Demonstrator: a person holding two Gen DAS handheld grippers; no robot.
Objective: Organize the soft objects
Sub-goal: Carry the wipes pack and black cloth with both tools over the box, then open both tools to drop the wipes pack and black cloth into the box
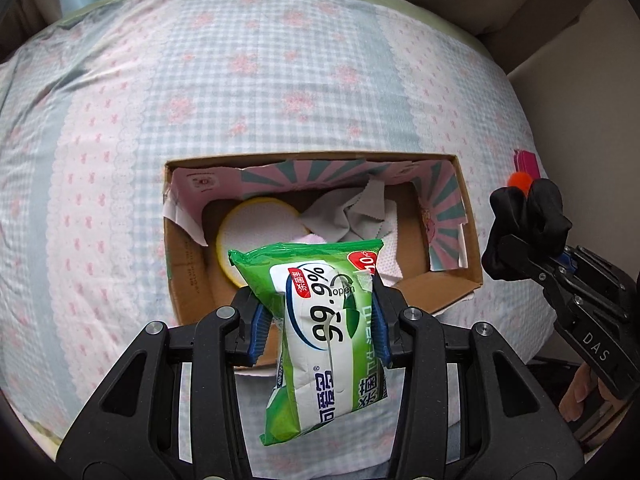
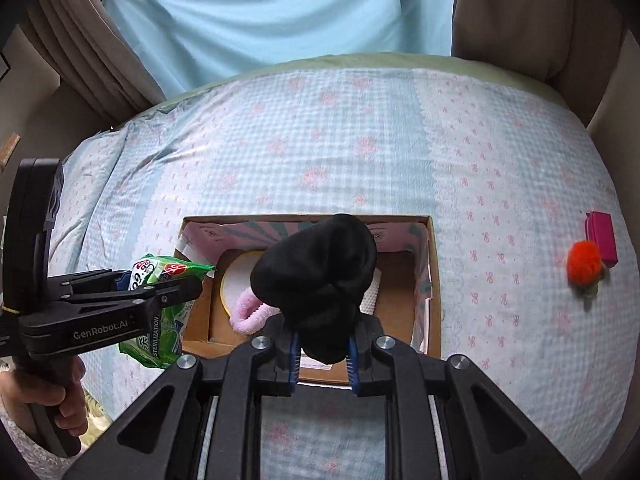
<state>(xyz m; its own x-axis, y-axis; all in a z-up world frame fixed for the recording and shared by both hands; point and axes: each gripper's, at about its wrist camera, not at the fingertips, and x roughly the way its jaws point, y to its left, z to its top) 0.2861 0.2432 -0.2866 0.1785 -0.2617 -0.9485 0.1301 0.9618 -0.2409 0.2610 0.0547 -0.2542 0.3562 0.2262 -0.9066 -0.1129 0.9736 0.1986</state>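
My left gripper [image 1: 318, 320] is shut on a green wet-wipes pack [image 1: 324, 320] and holds it over the near edge of an open cardboard box [image 1: 188, 264]. The box holds a yellow-rimmed round pad [image 1: 252, 224], a grey cloth [image 1: 352, 216] and a pink fuzzy item [image 2: 252, 312]. My right gripper [image 2: 322, 354] is shut on a black sock [image 2: 320, 272] above the box's near side [image 2: 434, 280]. In the left wrist view the right gripper [image 1: 520, 256] with the sock [image 1: 532, 216] is right of the box. In the right wrist view the left gripper [image 2: 160, 284] holds the pack [image 2: 168, 312] at the box's left.
The box sits on a bed with a blue-and-pink checked cover [image 1: 280, 80]. An orange pom-pom [image 2: 584, 266] and a magenta block [image 2: 600, 236] lie on the cover to the right of the box. Curtains [image 2: 280, 12] hang behind the bed.
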